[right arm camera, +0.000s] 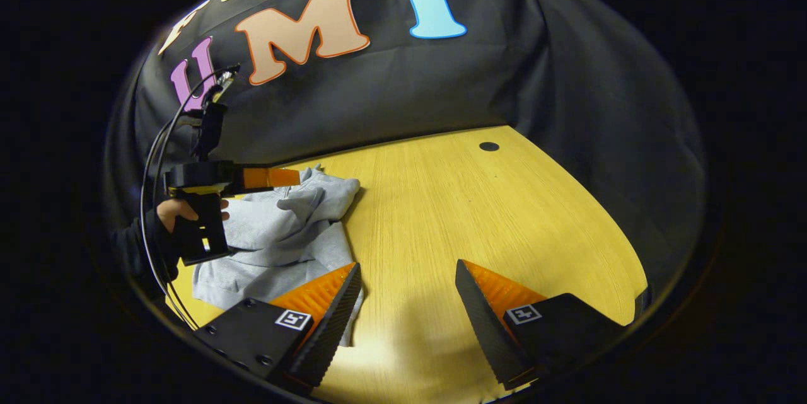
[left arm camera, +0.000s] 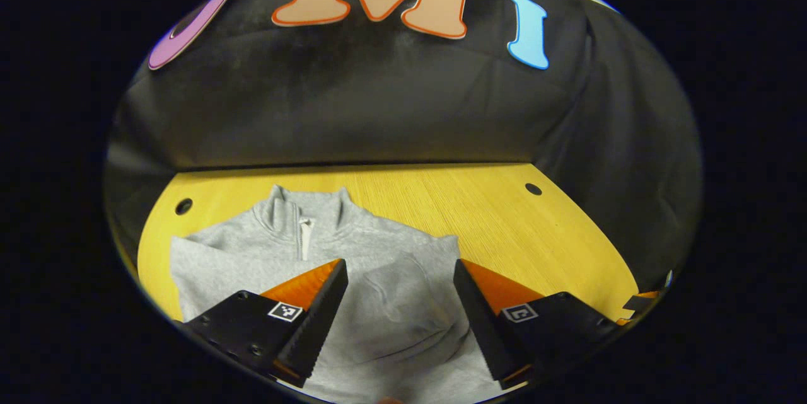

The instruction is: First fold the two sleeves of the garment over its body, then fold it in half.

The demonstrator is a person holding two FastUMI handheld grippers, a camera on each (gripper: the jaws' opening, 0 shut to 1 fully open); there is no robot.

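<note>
Grey zip-neck sweatshirt [left arm camera: 353, 253] lies flat on the wooden table [left arm camera: 504, 215], collar toward the booth wall, long axis running away from the left gripper [left arm camera: 400, 303]. That gripper hangs above the body, jaws spread, empty, probably lining up a fold. Right gripper [right arm camera: 406, 309] gapes over bare table beside the hem.

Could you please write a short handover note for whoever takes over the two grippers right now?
Left gripper: open, holding nothing, above the grey garment.
Right gripper: open, holding nothing, over bare wooden table beside the garment's edge.
Garment: lies on the table, collar toward the booth wall; the sleeve on one side looks folded over the body.
Left: confirm both sleeves are folded in, then fold the garment in half.
</note>
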